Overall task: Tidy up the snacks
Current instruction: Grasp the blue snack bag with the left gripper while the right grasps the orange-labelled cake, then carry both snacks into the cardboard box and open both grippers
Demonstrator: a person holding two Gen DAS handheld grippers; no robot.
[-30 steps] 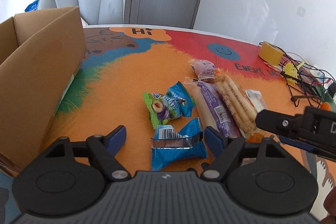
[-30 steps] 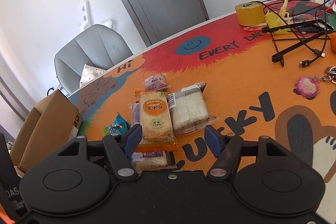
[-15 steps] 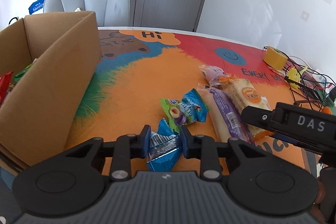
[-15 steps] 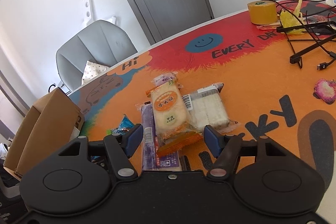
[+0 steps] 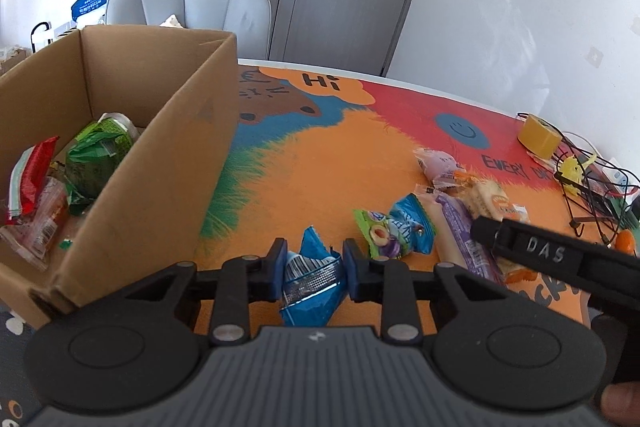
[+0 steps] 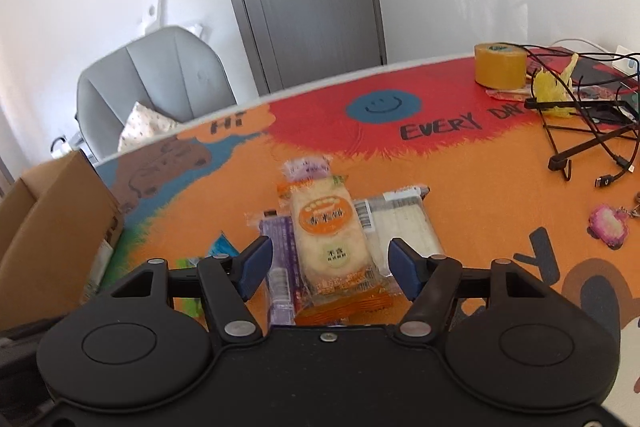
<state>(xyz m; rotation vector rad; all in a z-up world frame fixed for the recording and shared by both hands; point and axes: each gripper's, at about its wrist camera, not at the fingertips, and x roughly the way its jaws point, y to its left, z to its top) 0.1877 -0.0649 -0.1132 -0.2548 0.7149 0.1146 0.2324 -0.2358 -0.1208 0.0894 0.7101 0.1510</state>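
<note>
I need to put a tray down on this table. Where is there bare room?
Free: the mat between the cardboard box and the snack pile, and behind the pile toward the blue smiley. Crowded: the far right corner, with the yellow tape roll and black cables.

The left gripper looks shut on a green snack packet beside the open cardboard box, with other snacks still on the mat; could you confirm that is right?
Nearly: the left wrist view shows the left gripper shut on a blue snack packet, not a green one. The cardboard box is open beside it, and other snacks lie on the mat.
</note>
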